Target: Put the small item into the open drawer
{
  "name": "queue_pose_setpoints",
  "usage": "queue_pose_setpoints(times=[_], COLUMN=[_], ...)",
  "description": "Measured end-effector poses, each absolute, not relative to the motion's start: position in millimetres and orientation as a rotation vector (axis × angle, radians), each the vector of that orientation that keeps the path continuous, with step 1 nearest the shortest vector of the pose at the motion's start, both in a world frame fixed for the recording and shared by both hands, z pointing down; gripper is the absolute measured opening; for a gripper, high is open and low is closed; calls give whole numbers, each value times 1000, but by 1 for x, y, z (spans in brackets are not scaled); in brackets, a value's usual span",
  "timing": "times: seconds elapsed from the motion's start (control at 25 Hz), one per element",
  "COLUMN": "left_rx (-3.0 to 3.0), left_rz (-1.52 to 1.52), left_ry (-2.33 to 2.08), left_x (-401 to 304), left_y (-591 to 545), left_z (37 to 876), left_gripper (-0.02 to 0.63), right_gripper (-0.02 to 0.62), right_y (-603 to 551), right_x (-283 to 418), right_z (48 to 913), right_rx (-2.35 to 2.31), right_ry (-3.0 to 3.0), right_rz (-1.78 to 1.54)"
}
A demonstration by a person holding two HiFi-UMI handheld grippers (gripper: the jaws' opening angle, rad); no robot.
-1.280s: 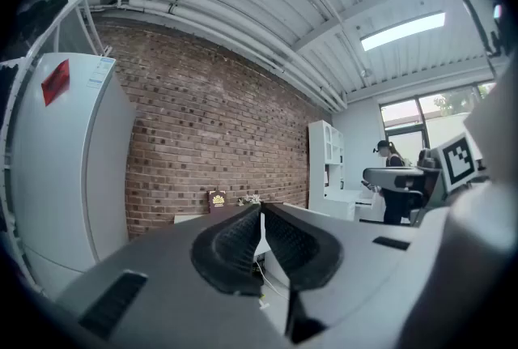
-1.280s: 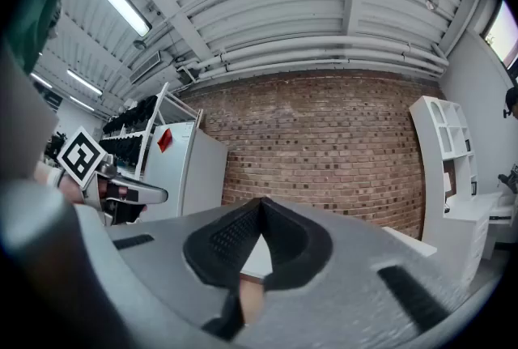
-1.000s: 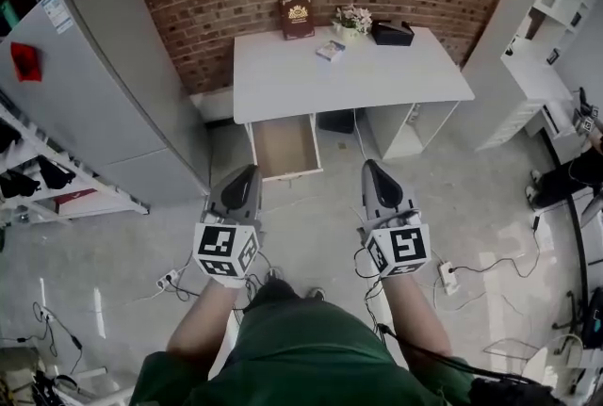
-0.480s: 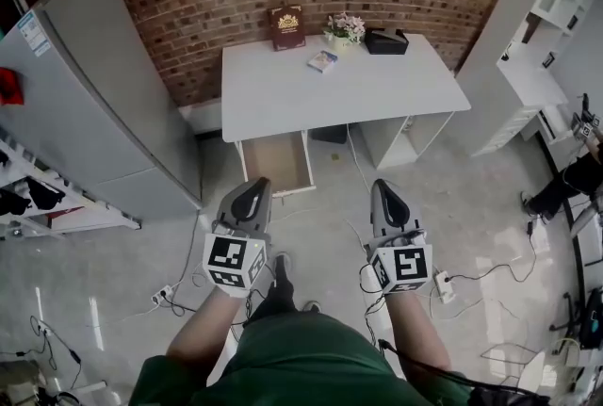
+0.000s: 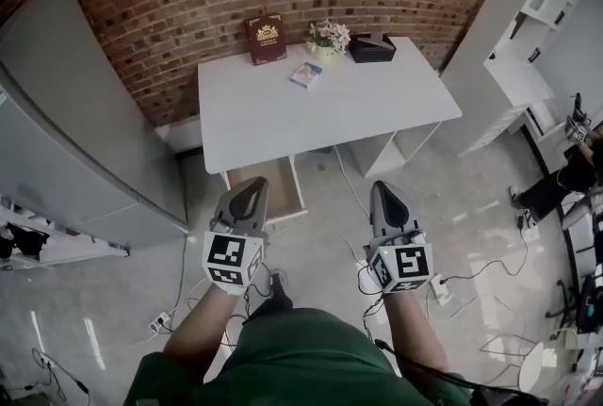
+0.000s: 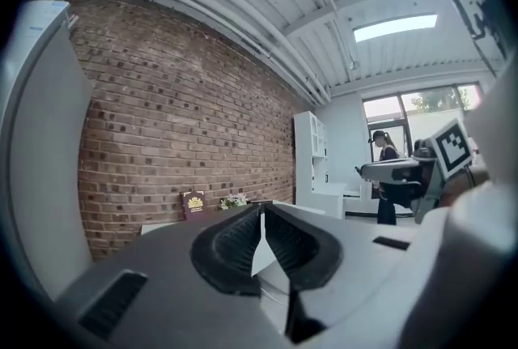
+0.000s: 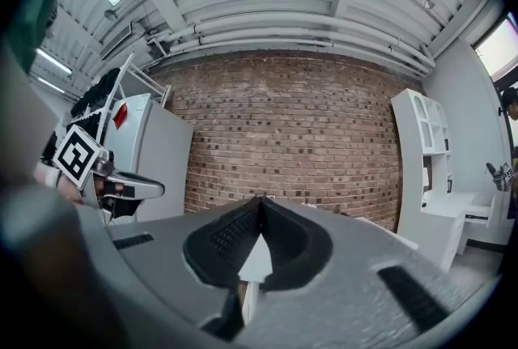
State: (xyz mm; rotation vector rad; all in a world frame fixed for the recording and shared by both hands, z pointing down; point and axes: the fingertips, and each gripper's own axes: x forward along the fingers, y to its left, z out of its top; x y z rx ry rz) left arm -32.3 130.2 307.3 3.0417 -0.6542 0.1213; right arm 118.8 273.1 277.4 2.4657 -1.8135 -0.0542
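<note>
The small item [image 5: 305, 73], a flat blue-and-white pack, lies on the white desk [image 5: 311, 112] towards its back, by the flowers. Below the desk's front left corner the drawer [image 5: 281, 183] stands pulled out, its brown inside bare. My left gripper [image 5: 250, 191] hangs above the floor just in front of the drawer, and its tip overlaps the drawer in the head view. My right gripper [image 5: 384, 195] is level with it, to the right. Both are shut with nothing held; the pads meet in the left gripper [image 6: 261, 210] view and the right gripper [image 7: 261, 200] view.
On the desk's back edge stand a dark red book [image 5: 266, 39], a pot of flowers [image 5: 327, 35] and a black box [image 5: 372, 47]. A grey cabinet [image 5: 75, 112] is at the left, white shelving [image 5: 528, 8] at the right. Cables and a power strip [image 5: 441, 286] lie on the floor.
The desk and drawer have come nearer and shifted left in the head view. Both grippers stay shut and side by side, now close to the drawer's front.
</note>
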Motion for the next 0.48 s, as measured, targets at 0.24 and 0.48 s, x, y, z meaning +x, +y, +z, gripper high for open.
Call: queue_pose_setpoints(times=[0.24,0.48], left_rx=[3033,3057], left_rz=[114,114], left_ry=[-582,-509], left_x=[-4,14], left_y=[79,42], left_z=[315,320], left_gripper=[14,14], right_gripper=[3,3], right_y=[231,192], right_x=[139,155], right_z=[278,283], right_rx=[2490,2539], right_ry=[-1747,-1700], right_rz=[-41,-16])
